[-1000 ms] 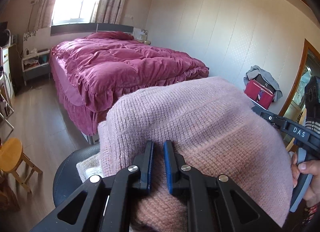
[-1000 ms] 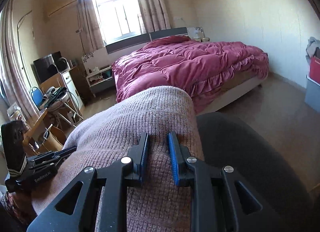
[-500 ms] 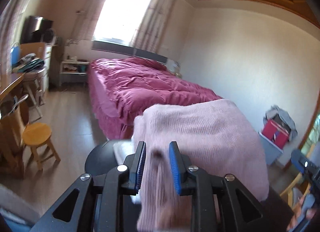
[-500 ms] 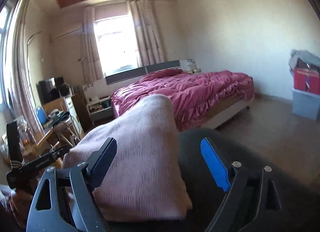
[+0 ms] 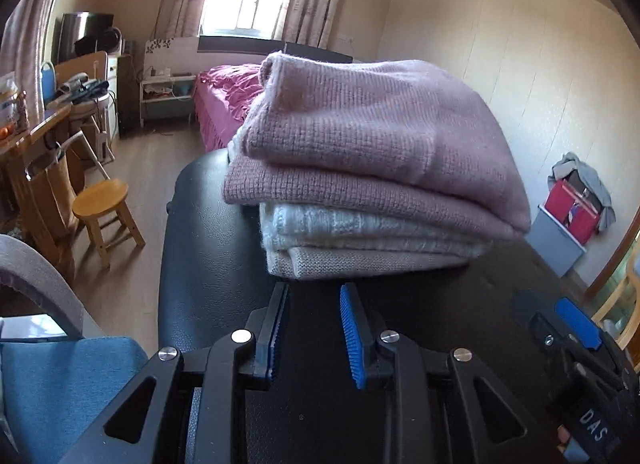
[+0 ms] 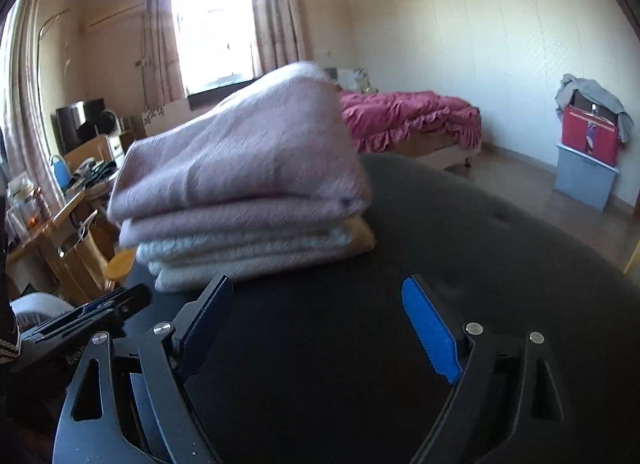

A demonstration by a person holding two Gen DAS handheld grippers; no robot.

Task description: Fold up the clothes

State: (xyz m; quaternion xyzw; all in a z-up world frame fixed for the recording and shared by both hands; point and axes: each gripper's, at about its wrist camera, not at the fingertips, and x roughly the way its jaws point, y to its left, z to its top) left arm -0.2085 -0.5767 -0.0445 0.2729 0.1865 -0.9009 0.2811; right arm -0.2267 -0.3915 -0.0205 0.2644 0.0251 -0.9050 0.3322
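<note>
My pink sweater (image 5: 372, 136) sits folded on the pile, I think it's done; both grippers (image 5: 314, 328) (image 6: 320, 328) are empty and need new clothes.

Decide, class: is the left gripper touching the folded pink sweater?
Apart. The left wrist view shows the left gripper open, with black surface between it and the pink sweater.

text: "DAS" | on: right gripper (image 5: 576, 328) body | view: left wrist
</note>
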